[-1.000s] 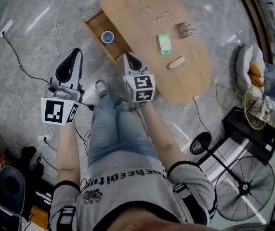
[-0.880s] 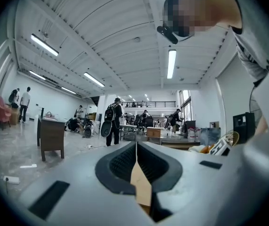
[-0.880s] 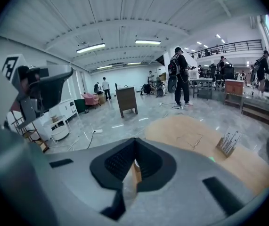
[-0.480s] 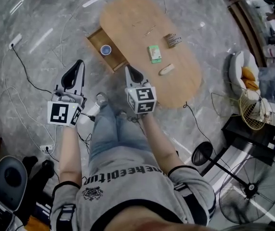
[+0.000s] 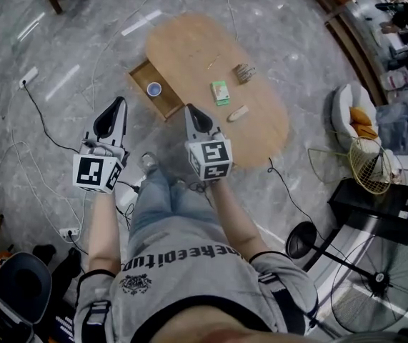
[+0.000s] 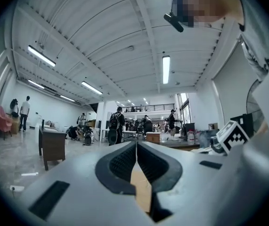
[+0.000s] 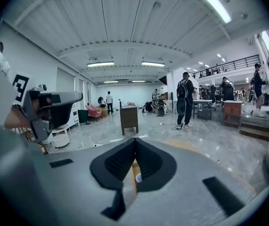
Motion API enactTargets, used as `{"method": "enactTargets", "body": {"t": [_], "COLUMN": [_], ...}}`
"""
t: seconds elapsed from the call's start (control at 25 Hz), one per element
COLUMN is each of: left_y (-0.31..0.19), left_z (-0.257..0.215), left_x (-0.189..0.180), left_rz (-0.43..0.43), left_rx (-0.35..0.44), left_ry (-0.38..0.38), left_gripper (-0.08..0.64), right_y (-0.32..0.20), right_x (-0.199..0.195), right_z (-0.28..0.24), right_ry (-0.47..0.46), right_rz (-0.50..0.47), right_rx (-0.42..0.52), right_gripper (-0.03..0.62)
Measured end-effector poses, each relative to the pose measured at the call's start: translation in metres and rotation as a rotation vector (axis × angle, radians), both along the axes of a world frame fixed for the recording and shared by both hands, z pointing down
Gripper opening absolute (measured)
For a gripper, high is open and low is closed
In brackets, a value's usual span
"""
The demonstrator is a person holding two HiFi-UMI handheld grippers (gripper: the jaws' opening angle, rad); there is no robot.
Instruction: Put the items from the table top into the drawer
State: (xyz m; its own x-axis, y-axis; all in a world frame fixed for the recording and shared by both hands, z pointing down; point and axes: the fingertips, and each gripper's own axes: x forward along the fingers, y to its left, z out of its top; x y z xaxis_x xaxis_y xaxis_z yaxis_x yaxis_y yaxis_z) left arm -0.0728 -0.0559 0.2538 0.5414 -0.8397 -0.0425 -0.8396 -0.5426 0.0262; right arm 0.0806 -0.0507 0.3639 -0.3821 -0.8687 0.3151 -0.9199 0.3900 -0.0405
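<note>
We see the oval light-wood table (image 5: pixel 189 48) in the upper middle of the head view. Its shallow wooden drawer (image 5: pixel 163 103) is pulled open from the table's left edge. In the drawer stands a small round cup with a blue rim (image 5: pixel 153 88), near the far end, and it is the one thing we can make out inside.

Four things lie on the table top, all to the right of the drawer:
- A green flat box (image 5: pixel 220 93) lies near the middle.
- A small brown striped packet (image 5: pixel 244 72) lies up and to the right of the box, apart from it.
- A beige oblong piece (image 5: pixel 238 113) lies down and to the right of the box, close to the table's near edge.
- A thin pale stick (image 5: pixel 213 61) lies above the box.

The left gripper (image 5: pixel 118 104) is at the left of the frame, over the grey floor and well apart from the drawer. Its own view shows its black pads pressed together with nothing between them. The right gripper (image 5: pixel 190 110) is just below the drawer's near corner in the frame. Its jaws are also together and hold nothing. In the right gripper view, the cup shows through the gap under the pads, far beyond them.
</note>
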Motion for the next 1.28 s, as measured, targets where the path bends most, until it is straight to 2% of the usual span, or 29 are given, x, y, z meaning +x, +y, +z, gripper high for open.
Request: {"method": "enactTargets", "body": {"t": [0.56,0.96,1.28], "left_y": [0.040,0.063,0.077], "left_z": [-0.067,-0.094,-0.111], "left_x": [0.025,0.032,0.039], "left_rz": [0.021,-0.020,-0.026], "left_rx": [0.145,0.185,0.194], "left_ry": [0.026,0.012,0.034], "left_gripper": [0.012,0.012,0.012], "right_y": [0.037,0.060,0.073], "right_x": [0.032,0.055,0.072], "right_z": [-0.089,-0.132,-0.161], "right_ry": [-0.001,0.002,-0.028], "right_rz": [0.021,0.041,0.069], "right_rx": [0.153,0.262,0.315], "right_gripper": [0.005,0.005,0.005]}}
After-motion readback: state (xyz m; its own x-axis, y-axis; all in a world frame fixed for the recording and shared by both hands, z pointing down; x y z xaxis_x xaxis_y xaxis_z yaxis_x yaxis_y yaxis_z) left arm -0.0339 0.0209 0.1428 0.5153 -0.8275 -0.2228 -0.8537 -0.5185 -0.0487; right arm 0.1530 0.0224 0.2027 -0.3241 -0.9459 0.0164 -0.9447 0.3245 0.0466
